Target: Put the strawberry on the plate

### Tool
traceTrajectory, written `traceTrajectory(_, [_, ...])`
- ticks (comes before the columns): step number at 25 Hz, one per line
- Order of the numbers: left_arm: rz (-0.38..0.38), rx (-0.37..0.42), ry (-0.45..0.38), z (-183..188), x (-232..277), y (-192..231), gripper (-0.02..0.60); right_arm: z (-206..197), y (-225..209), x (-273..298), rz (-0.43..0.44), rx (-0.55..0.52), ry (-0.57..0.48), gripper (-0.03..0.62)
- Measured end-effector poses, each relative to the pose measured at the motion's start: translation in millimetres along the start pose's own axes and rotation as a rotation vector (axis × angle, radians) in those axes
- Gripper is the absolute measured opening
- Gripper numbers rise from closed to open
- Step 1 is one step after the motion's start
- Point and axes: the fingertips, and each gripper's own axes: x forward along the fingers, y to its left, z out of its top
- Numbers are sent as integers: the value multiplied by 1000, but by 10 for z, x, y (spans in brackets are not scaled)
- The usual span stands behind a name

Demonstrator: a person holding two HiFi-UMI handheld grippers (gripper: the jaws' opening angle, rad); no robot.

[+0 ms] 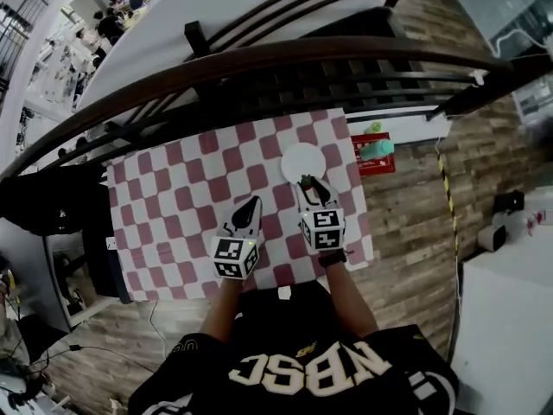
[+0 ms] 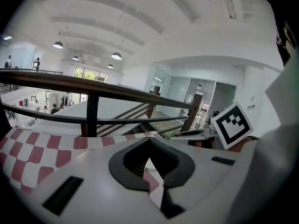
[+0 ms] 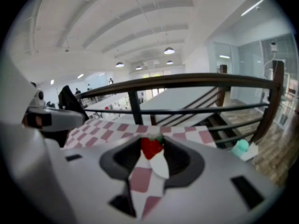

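Note:
A small red strawberry (image 3: 150, 148) with a green top is pinched between the tips of my right gripper (image 3: 152, 141), which is shut on it. In the head view that gripper (image 1: 309, 186) holds the strawberry (image 1: 305, 181) at the near edge of the round white plate (image 1: 301, 159), just above it. The plate (image 3: 161, 166) shows as a white patch under the berry in the right gripper view. My left gripper (image 1: 252, 204) hangs over the checkered cloth to the plate's left, its tips together and holding nothing; the left gripper view (image 2: 149, 142) shows the same.
The table wears a red-and-white checkered cloth (image 1: 190, 197). A dark curved railing (image 1: 259, 67) runs along its far edge, over a stairwell. Beyond the right edge stands a teal bottle (image 1: 377, 150) on a red object. The right gripper's marker cube (image 2: 231, 125) shows beside my left gripper.

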Motion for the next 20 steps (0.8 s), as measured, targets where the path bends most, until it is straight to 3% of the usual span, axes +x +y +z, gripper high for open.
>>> traceTrajectory(9, [-79,14,57,-255,609,53,9,-419,-267,711,-29,5,130,155])
traceTrajectory(20, [-77,-67,112,-628,854,71,9,-802,-584,1178,-77,40,213,155])
